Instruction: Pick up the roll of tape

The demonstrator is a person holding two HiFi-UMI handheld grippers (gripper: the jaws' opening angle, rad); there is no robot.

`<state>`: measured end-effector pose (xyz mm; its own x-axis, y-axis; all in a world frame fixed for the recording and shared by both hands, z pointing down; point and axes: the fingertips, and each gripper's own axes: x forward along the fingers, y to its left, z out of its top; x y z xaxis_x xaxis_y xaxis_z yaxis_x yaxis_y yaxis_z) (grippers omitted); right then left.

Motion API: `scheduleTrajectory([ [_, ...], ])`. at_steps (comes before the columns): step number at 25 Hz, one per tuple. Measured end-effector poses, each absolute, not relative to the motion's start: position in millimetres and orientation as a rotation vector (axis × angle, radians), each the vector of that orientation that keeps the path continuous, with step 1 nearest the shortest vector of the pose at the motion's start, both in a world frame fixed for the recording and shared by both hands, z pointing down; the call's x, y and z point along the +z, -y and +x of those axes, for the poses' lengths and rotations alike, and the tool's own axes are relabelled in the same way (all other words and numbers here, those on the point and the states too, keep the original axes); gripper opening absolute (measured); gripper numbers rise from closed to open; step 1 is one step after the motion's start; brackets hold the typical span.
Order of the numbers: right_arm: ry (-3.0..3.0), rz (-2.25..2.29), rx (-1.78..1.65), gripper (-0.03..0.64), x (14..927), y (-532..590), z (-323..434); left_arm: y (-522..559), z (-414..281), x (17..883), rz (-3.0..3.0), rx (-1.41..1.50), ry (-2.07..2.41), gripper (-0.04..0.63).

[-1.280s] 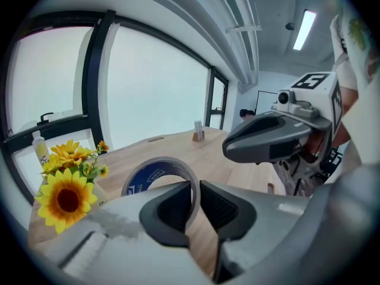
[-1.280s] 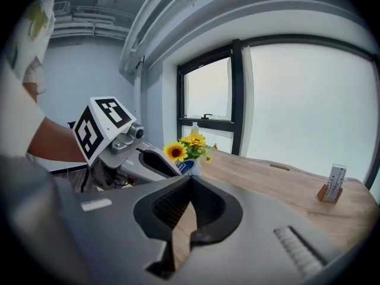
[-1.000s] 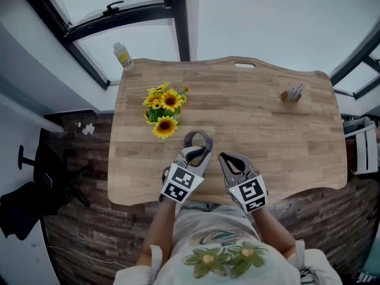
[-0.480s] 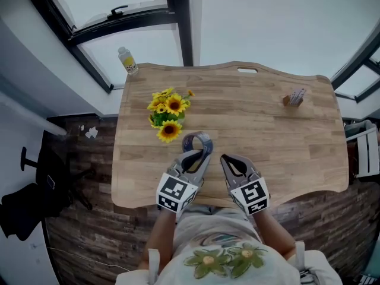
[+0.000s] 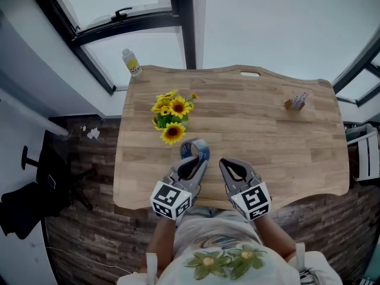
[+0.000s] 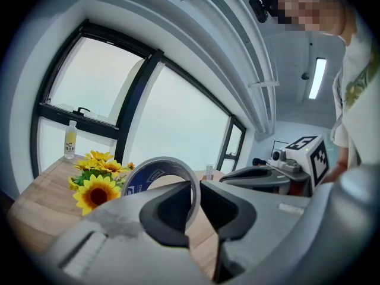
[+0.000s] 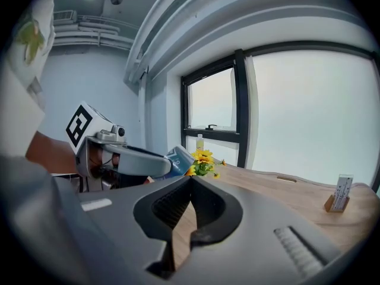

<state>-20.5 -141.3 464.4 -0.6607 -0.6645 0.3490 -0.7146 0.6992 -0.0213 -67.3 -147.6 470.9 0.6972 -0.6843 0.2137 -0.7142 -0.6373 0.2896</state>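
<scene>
The roll of tape (image 5: 196,149), grey with a blue printed core, hangs upright above the near part of the wooden table (image 5: 270,132). My left gripper (image 5: 191,161) is shut on it, one jaw inside the ring and one outside. In the left gripper view the roll (image 6: 148,172) rises from between the jaws (image 6: 195,187), pinched by its wall. My right gripper (image 5: 229,167) hovers just right of it, shut with nothing in it; its tips meet in the right gripper view (image 7: 189,180), where the tape (image 7: 179,160) shows in the left gripper (image 7: 127,160).
A bunch of sunflowers (image 5: 171,116) stands just beyond the tape on the left. A small bottle (image 5: 132,62) sits at the far left corner and a little wooden stand (image 5: 295,101) at the far right. The table's near edge runs under both grippers.
The left gripper has risen and drawn back toward the person with the tape in it, and the roll has turned. The right gripper has lifted slightly.
</scene>
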Motion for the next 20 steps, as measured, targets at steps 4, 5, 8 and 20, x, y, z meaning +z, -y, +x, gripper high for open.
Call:
scheduleTrajectory([
  [4, 2.615, 1.056, 0.221, 0.0, 463.8, 137.7, -26.8, 144.5, -74.1, 466.8, 2.532, 0.064, 1.098, 0.055],
  [5, 2.617, 1.049, 0.222, 0.0, 464.3, 136.8, -27.9, 144.1, -75.7, 466.0, 2.528, 0.057, 1.099, 0.055],
  [8, 2.625, 1.042, 0.222, 0.0, 463.4, 135.0, -29.3, 142.4, -78.8, 464.3, 2.52, 0.044, 1.106, 0.055],
  [20, 2.653, 1.011, 0.214, -0.002, 457.7, 132.0, -32.9, 135.7, -80.0, 456.8, 2.504, -0.019, 1.09, 0.054],
])
